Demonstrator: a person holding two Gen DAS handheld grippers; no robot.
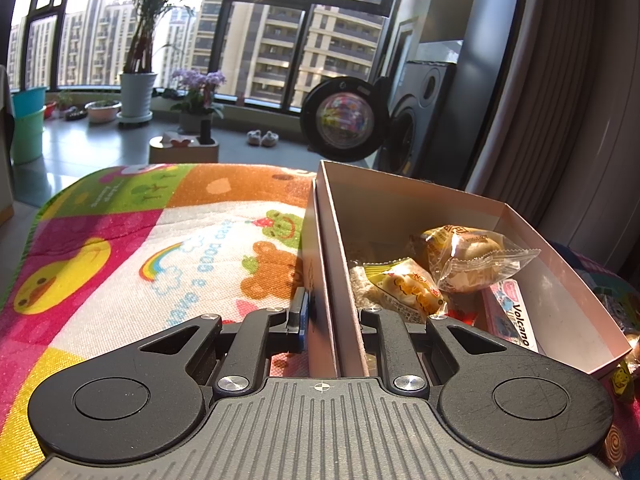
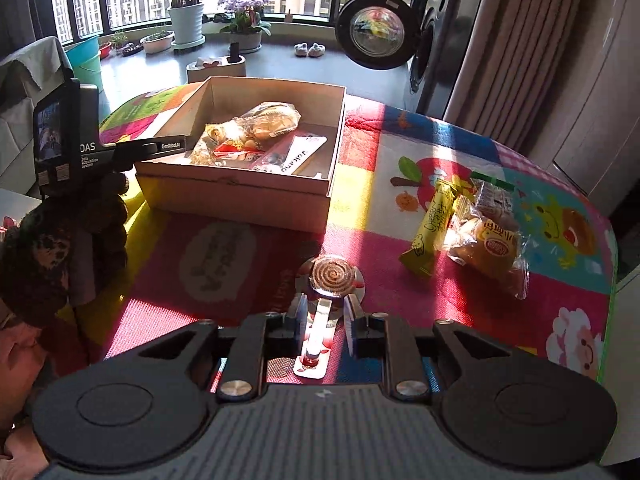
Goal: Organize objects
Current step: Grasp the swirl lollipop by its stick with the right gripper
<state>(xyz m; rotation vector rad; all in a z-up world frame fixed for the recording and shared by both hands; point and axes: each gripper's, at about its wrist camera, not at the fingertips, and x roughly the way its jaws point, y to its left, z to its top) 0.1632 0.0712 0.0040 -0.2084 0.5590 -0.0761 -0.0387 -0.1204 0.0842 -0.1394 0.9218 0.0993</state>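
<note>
Lower center of the left wrist view, left gripper point(image 1: 334, 326) pinches the box point(image 1: 400, 204) wall; snacks point(image 1: 460, 264) lie inside. Lower center of the right view, right gripper point(image 2: 325, 320) straddles the lollipop point(image 2: 333, 276), jaws narrow, apart from the stick.

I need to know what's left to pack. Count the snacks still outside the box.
3. A spiral lollipop lies between the right gripper's fingers. A yellow snack bar and a wrapped bun lie together at right. Others may sit out of view.

Home living area, washing machine point(image 2: 424, 40), potted plants point(image 2: 186, 12), slippers point(image 2: 310, 50), high-rise window view
</note>
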